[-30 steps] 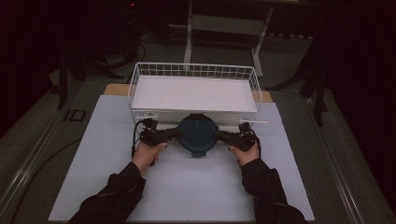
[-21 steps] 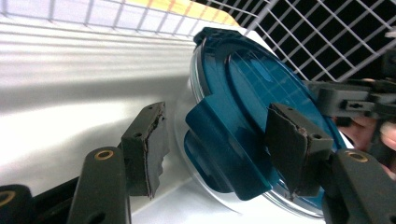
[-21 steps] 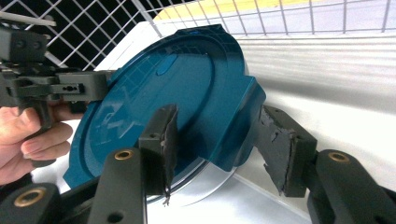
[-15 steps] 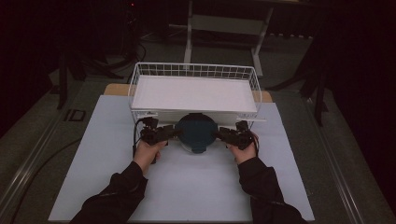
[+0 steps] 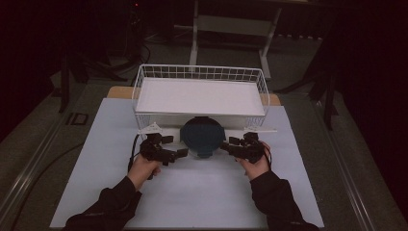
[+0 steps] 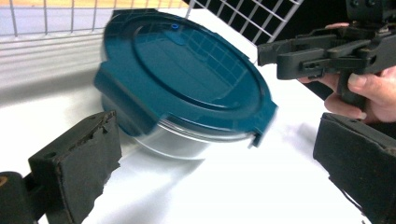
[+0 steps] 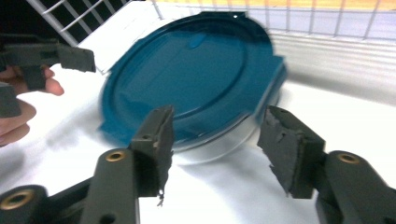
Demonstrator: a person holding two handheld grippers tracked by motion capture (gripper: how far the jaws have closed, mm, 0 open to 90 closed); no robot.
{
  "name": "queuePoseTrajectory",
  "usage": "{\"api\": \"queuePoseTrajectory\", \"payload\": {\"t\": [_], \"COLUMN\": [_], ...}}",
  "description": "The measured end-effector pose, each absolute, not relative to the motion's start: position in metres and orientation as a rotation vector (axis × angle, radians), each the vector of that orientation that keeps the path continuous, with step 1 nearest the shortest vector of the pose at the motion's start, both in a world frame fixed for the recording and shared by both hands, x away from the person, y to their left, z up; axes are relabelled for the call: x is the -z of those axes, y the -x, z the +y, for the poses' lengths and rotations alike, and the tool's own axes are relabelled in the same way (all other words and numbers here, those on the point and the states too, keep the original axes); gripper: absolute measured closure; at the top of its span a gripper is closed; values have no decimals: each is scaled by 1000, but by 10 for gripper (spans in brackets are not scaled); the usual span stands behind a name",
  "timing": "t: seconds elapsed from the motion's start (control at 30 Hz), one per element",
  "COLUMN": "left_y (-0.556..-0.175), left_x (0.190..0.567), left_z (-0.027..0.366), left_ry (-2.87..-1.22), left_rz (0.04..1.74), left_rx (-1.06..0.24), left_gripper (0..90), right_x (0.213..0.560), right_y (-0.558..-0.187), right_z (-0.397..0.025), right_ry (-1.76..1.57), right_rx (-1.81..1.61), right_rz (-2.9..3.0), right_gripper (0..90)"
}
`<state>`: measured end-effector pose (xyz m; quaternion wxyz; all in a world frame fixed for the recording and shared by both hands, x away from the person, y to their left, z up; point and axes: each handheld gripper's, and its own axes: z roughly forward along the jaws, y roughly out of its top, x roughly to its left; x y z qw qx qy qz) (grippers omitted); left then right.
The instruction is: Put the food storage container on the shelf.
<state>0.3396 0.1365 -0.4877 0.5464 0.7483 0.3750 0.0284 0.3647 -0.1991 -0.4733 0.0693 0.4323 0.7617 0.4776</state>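
Observation:
A round glass container with a teal lid (image 5: 202, 135) rests on the white table just in front of the wire basket (image 5: 144, 86). My left gripper (image 5: 181, 153) is at its left side, open and a little back from it. In the left gripper view the container (image 6: 182, 79) lies beyond the wide-apart jaws of the left gripper (image 6: 215, 135), blurred and looking tilted. My right gripper (image 5: 230, 142) is at the container's right edge. In the right gripper view the right gripper (image 7: 219, 121) is open, with the container's rim (image 7: 187, 74) just past its pads.
The white wire basket with a white floor (image 5: 199, 96) stands right behind the container, its front wall close. The white mat (image 5: 202, 197) stretches toward the person. Wooden table edges (image 5: 118, 91) and dark floor lie around it.
The container has shifted slightly toward the basket. Both grippers have let go of its sides, and the left one has drawn back toward the person.

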Motion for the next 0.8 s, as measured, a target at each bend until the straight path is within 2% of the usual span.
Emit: {"api": "queuePoseTrajectory", "payload": {"t": [0.17, 0.27, 0.33, 0.8], "left_y": [-321, -311, -305, -293], "left_x": [483, 481, 480, 492], "left_z": [136, 136, 138, 147], "left_ry": [-1802, -1803, -1797, -1775], "left_rz": [848, 833, 838, 850], "left_rx": [-84, -117, -142, -190], "left_gripper": [11, 11, 11, 11], "right_x": [469, 474, 479, 492], "right_y": [-343, -331, -326, -336], "right_z": [-191, -182, -175, -149], "right_ry": [-1273, -1266, -1248, -1224], "right_rx": [-1451, -1452, -1446, -1420], "right_rz": [2339, 2405, 2458, 2519], "right_gripper": [564, 789, 898, 900]}}
